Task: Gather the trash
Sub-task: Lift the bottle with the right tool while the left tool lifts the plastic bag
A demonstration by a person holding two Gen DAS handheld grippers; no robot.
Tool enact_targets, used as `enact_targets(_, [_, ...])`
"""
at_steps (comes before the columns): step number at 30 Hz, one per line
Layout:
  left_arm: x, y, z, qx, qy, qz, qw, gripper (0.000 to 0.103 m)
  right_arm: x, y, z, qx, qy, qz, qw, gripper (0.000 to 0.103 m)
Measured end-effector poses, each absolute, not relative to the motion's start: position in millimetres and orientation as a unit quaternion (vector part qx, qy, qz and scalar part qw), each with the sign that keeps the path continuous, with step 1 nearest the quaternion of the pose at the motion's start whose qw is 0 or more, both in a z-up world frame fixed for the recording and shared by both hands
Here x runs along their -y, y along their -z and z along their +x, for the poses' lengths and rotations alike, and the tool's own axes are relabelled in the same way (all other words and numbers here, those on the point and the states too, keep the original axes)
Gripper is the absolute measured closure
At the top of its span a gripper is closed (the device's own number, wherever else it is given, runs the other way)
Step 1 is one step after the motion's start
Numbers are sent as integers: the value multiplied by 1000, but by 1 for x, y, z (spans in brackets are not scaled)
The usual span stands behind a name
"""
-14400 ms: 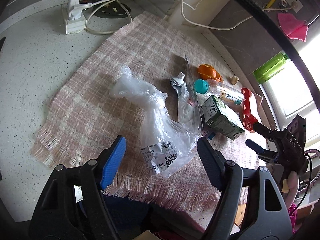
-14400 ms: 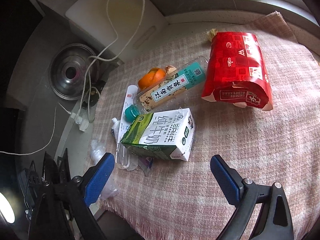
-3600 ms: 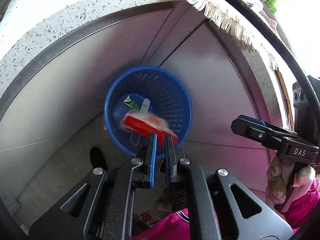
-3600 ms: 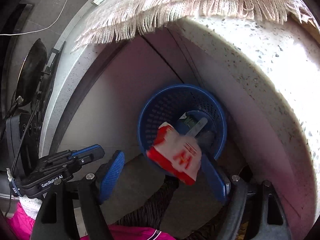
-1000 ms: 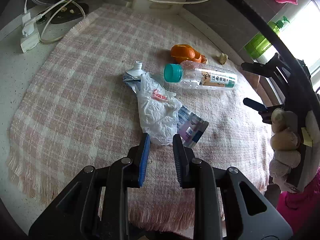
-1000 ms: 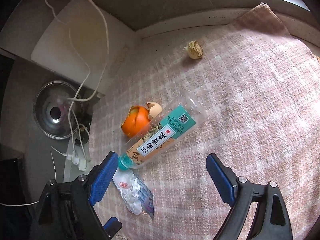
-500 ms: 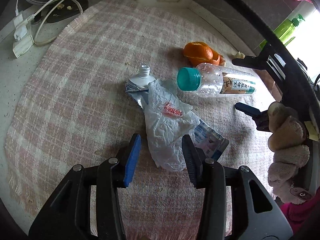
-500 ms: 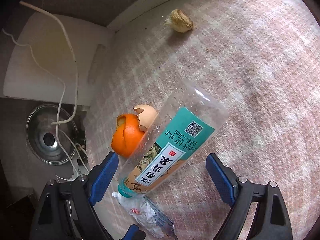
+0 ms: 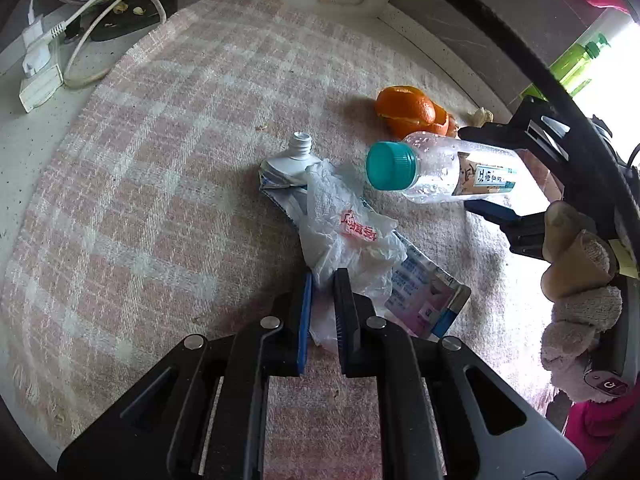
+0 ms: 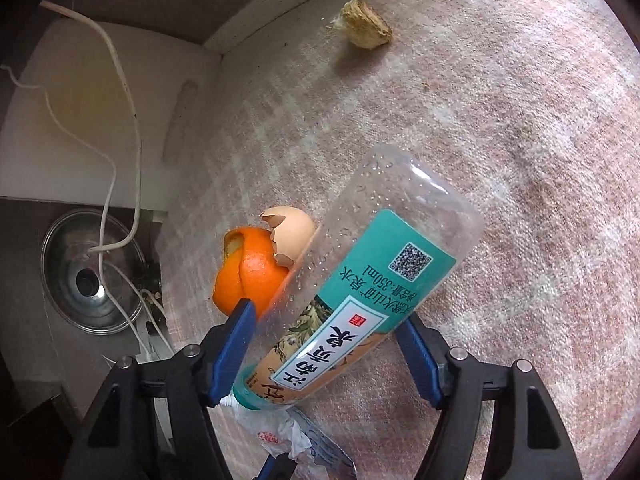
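Toothpaste tube (image 9: 286, 178) is mostly hidden under the crumpled plastic bag (image 9: 348, 236), only its white neck and the printed tail end stick out; the tail print is too small to read. Bag has red characters, not readable. Left claw (image 9: 320, 280) is closing, pressed nearly together on the near edge of the bag, thin film pinched between the blue pads. Just ahead of it and to its right lies the clear plastic bottle (image 10: 360, 296) on the pink checked cloth (image 9: 160, 160): empty, droplets inside, teal cap, teal and tan label with Chinese writing, a QR code and "350ml". Right claw (image 10: 326, 328) straddles the bottle's label part, jaws closing; whether the pads touch yet is hard to tell. Bottle cap is cut off behind its left finger. Orange peel (image 10: 248, 276) and eggshell (image 10: 290, 236) sit just beyond that finger, touching the bottle. A small tan scrap (image 10: 366, 30) lies far ahead, unclear what.
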State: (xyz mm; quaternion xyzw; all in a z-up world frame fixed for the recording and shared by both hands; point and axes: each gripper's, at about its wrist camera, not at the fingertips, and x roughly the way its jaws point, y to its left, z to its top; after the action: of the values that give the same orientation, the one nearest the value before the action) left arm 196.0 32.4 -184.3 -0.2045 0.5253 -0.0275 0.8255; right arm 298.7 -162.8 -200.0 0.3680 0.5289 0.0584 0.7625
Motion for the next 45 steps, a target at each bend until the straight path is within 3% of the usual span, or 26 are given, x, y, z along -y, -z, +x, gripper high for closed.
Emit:
enact_targets(18, [-49, 153, 162, -494, 38, -206, 844, 96, 205, 168, 261, -496, -132, 387, 766, 45])
enact_targets(45, [-59, 126, 38, -475, 36, -178, 861, 96, 196, 131, 99, -512, -243, 277, 776, 46])
